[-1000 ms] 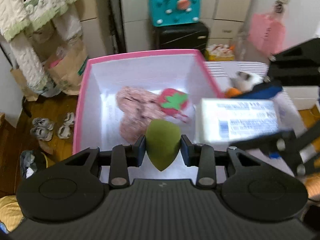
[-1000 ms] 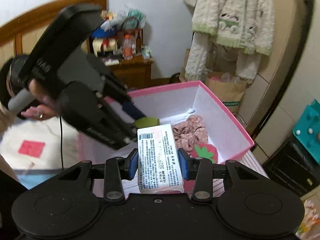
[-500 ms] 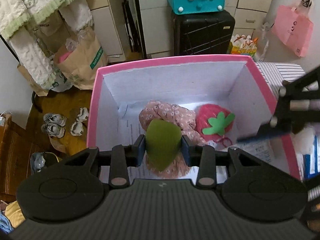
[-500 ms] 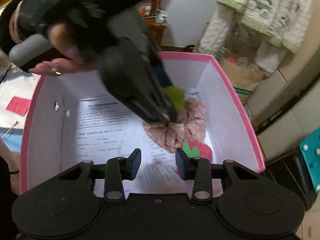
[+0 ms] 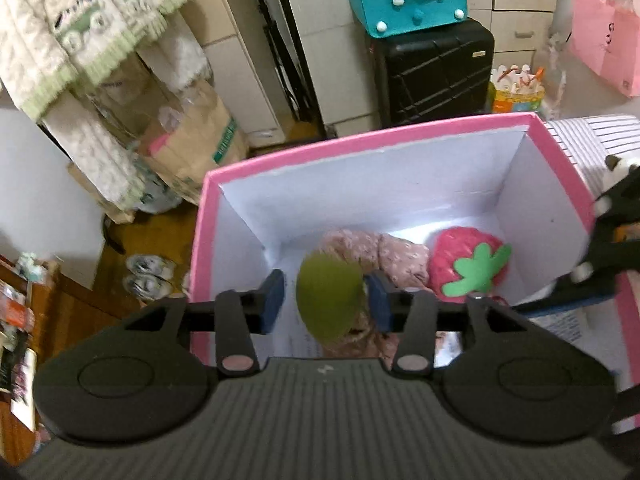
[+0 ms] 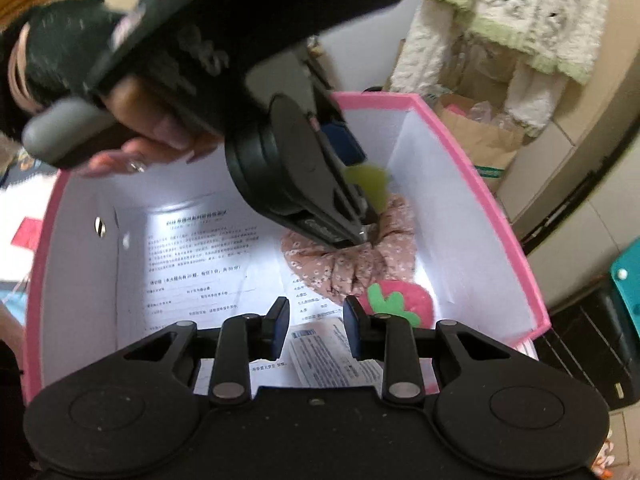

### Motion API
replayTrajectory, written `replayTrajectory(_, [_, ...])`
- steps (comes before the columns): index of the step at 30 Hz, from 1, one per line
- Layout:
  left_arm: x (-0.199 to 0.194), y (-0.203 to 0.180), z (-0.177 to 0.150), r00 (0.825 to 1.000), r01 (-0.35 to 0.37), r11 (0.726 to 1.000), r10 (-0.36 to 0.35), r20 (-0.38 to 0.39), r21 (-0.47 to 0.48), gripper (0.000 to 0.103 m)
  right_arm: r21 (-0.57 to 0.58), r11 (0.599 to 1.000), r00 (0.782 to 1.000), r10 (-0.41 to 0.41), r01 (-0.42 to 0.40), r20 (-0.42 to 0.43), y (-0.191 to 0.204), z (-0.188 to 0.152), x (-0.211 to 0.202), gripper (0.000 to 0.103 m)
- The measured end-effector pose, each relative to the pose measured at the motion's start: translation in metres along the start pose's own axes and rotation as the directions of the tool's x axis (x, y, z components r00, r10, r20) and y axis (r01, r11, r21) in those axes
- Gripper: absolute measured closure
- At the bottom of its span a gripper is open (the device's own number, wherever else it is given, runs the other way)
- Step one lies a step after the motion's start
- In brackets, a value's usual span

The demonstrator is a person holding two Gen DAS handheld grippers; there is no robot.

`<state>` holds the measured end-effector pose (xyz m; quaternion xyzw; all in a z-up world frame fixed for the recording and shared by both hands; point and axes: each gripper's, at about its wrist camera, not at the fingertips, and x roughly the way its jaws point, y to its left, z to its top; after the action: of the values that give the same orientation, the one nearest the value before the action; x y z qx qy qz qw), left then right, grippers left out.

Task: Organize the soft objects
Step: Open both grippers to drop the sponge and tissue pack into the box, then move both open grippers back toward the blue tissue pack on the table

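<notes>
The left tongs (image 5: pixel 326 300) hang over the pink box (image 5: pixel 360 142), jaws opening: the left pad stands clear of the green sponge (image 5: pixel 329 300), the right pad looks to be just touching it, so the sponge is about free. It sits above the floral scrunchie (image 5: pixel 394 256), which lies toward the box's far wall with the strawberry (image 5: pixel 468 264) beside it. From here the sponge may bounce off the scrunchie and roll across the box, or cling to the right pad and ride out when the hand lifts. The right tongs (image 6: pixel 316 322) are as near together as they get and hold nothing; the white pack (image 6: pixel 332 356) lies below them at the box's near wall, on the printed sheet (image 6: pixel 192 256). Both tools crowd the one box, so a quick withdrawal could knock them together or catch the rim. In the right view the left tool and the hand (image 6: pixel 140 144) hide most of the sponge, and blur smears it. Much of the pack is cut off by the tool body. What the box rests on I cannot tell.
</notes>
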<state>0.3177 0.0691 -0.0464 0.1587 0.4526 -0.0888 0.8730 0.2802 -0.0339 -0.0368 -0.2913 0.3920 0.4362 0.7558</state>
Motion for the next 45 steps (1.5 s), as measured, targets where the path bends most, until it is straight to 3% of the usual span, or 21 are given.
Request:
replayTrajectory(2, [-0.005,0.001,-0.001,1.0,0.006,1.0,-0.006,0.022,0.0,0.041,0.034,0.999,1.0,-0.009,0.008,0.022,-0.001,-0.002,-0.01,0.07])
replayTrajectory(12, [-0.05,0.014,-0.012,0.989,0.148,0.986,-0.145,0.032,-0.082,0.041,0.238,0.97,0.992,0.018,-0.048,0.127,-0.005,-0.028,-0.07,0.07])
replayTrajectory(17, [-0.097,0.004,-0.022,0.986,0.144,0.989,-0.14,0.087,-0.037,0.041,0.287,0.957,0.985,-0.009,-0.042,0.173,0.004,-0.046,-0.104,0.069])
replayTrajectory(22, [-0.142,-0.007,-0.032,0.974,0.198,0.98,-0.196,0.117,-0.006,0.04,0.327,0.945,0.981,-0.048,-0.016,0.187,0.017,-0.064,-0.134,0.067])
replayTrajectory(27, [-0.182,-0.025,-0.042,0.968,0.207,0.977,-0.211,0.139,0.047,0.038,0.325,0.946,0.975,-0.075,0.003,0.209,0.036,-0.081,-0.162,0.063])
replayTrajectory(45, [-0.244,-0.12,-0.098,0.937,0.303,0.924,-0.334,0.106,0.232,0.032,0.363,0.93,0.966,-0.141,0.054,0.218,0.101,-0.167,-0.207,0.048])
